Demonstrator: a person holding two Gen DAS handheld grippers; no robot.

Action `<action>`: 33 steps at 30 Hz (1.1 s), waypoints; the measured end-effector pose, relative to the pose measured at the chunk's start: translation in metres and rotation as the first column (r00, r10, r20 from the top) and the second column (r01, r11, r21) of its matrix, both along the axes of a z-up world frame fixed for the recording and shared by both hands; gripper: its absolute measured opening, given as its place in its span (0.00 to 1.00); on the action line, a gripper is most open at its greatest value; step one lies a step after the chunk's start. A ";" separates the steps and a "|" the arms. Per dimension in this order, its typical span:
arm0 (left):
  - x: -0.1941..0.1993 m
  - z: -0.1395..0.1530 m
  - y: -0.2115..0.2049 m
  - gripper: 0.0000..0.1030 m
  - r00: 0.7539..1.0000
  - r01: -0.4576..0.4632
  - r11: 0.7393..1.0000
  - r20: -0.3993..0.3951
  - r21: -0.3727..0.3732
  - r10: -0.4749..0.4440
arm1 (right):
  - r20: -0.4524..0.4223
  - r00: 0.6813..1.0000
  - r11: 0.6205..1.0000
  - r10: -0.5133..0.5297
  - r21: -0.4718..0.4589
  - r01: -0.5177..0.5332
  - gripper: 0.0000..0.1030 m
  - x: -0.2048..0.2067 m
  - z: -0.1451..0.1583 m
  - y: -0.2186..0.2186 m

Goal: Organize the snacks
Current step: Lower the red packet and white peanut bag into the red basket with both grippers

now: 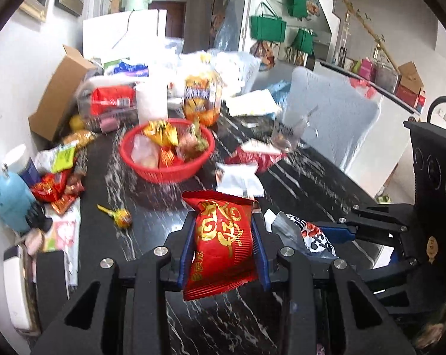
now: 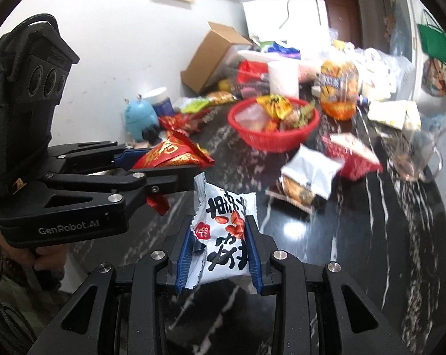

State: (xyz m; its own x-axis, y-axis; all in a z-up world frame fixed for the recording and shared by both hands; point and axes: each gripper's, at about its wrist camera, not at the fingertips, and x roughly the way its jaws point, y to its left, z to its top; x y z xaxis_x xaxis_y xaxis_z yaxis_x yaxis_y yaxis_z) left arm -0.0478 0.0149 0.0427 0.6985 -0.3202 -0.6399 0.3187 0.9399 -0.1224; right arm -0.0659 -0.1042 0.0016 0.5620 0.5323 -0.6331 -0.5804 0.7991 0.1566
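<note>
Left claw (image 1: 223,236): clamped on a red packet (image 1: 221,245) with gold lettering, blue pads (image 1: 186,254) pressing its two sides, the packet held clear above the bench (image 1: 296,183). Right claw (image 2: 218,251): clamped likewise on a white packet (image 2: 223,236) printed with black characters and peanuts, also lifted off the bench. The two claws sit side by side; in the right wrist view the left claw (image 2: 175,165) appears at left with its red packet (image 2: 175,155) just beside the white one, and a hand (image 2: 45,259) grips its handle below. Beyond them, on the dark marbled bench, lies a wrapped candy (image 1: 119,214) to the left and a silver-white packet (image 1: 240,177) and a red-and-white packet (image 1: 258,156) to the right. Farther back stands a red basket (image 1: 166,174) holding several snacks. Behind it: a white roll (image 1: 151,100), an orange bag (image 1: 200,97), a clear tub (image 1: 107,103) and an open carton (image 1: 60,91). Along the left wall lie loose red wrappers (image 1: 51,188) and a blue figure (image 1: 11,201). A glass mug (image 2: 415,156) stands at the right edge near a pale chair (image 1: 332,112). The background is blurred.
</note>
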 end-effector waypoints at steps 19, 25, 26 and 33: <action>0.059 0.064 0.014 0.33 0.987 -0.018 1.000 0.159 0.000 0.018 | 0.155 0.988 1.000 0.004 0.019 -0.007 0.32 0.062 0.072 0.007; 0.091 0.069 0.018 0.33 0.985 -0.033 0.999 0.169 0.013 0.030 | 0.165 0.986 1.000 0.001 0.020 -0.004 0.32 0.092 0.078 0.007; 0.098 0.068 0.018 0.33 0.985 -0.035 0.999 0.168 0.017 0.032 | 0.166 0.986 1.000 0.000 0.020 -0.003 0.32 0.099 0.080 0.007; 0.135 0.066 0.020 0.33 0.986 -0.031 0.999 0.164 0.033 0.025 | 0.182 0.983 1.000 -0.023 0.016 0.020 0.32 0.141 0.084 0.006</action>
